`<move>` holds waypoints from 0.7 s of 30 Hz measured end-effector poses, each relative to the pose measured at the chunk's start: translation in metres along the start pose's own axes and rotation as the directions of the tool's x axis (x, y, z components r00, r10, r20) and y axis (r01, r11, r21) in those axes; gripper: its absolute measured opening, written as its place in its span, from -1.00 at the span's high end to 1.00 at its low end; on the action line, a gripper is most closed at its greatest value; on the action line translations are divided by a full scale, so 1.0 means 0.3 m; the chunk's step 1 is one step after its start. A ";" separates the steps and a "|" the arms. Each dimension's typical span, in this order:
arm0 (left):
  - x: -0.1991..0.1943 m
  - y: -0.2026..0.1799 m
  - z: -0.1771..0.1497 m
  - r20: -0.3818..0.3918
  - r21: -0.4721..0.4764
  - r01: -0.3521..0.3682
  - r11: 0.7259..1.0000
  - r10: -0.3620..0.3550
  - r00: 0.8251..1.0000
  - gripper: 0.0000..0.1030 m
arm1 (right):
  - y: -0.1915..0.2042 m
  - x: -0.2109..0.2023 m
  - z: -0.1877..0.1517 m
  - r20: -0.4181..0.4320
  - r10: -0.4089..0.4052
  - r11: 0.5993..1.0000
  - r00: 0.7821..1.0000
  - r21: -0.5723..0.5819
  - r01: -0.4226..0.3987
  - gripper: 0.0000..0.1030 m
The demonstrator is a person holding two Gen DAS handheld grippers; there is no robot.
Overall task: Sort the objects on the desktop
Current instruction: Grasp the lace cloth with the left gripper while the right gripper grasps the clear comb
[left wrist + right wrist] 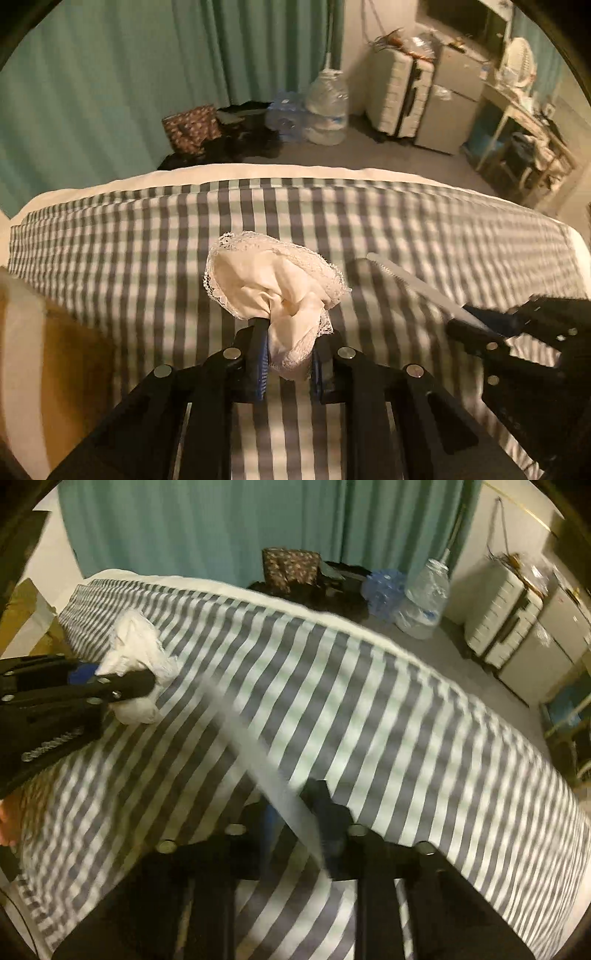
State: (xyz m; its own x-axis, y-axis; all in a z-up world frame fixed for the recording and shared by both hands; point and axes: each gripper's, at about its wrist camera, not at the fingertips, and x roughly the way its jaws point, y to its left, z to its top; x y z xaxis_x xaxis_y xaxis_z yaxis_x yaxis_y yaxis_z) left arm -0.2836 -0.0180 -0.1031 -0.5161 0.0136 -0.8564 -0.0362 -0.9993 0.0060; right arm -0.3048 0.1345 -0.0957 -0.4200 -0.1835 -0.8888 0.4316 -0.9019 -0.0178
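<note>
A crumpled cream cloth with a lace edge [273,284] is pinched between the blue pads of my left gripper [290,334], just above the grey-and-white striped bed cover [129,243]. My right gripper [465,317] comes in from the right, shut on a long flat white strip, like a ruler [410,282], which points up and to the left. In the right wrist view the same strip [269,764] is blurred and runs out of my right gripper [291,806] across the cover [406,720]. At the left, the left gripper [144,683] grips the cloth [140,650].
Beyond the bed's far edge stand a teal curtain [110,74], a patterned bag [190,127], large water bottles [327,107], a white suitcase [399,96] and a cluttered desk [517,110]. A brown cardboard box [55,369] lies by the bed at the left.
</note>
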 end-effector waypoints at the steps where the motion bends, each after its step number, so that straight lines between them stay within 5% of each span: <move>1: -0.031 0.006 -0.022 -0.002 0.005 0.013 1.000 -0.013 1.000 0.65 | 0.014 -0.020 -0.029 -0.016 0.014 1.000 1.000 0.021 -0.014 0.76; 11: -0.253 0.047 -0.200 -0.012 -0.008 0.059 0.998 -0.059 0.998 0.65 | 0.116 -0.156 -0.256 -0.030 0.237 0.939 0.971 0.264 -0.221 0.85; 15: -0.207 0.054 -0.242 -0.055 -0.025 0.041 0.999 -0.043 0.998 0.65 | 0.121 -0.145 -0.303 -0.017 0.205 0.937 0.979 0.294 -0.191 0.85; 21: -0.115 0.036 -0.293 -0.062 -0.041 0.025 0.999 -0.028 0.998 0.65 | 0.059 -0.137 -0.356 0.092 0.270 0.867 0.958 0.409 -0.283 0.88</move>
State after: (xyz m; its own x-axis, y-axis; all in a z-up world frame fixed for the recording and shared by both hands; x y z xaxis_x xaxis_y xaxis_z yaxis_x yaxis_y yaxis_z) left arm -0.1911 -0.0323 -0.1190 -0.4612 0.0394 -0.8864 -0.0140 -0.9992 -0.0372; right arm -0.1947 0.1679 -0.1084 -0.3593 -0.4553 -0.8146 0.1667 -0.8902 0.4240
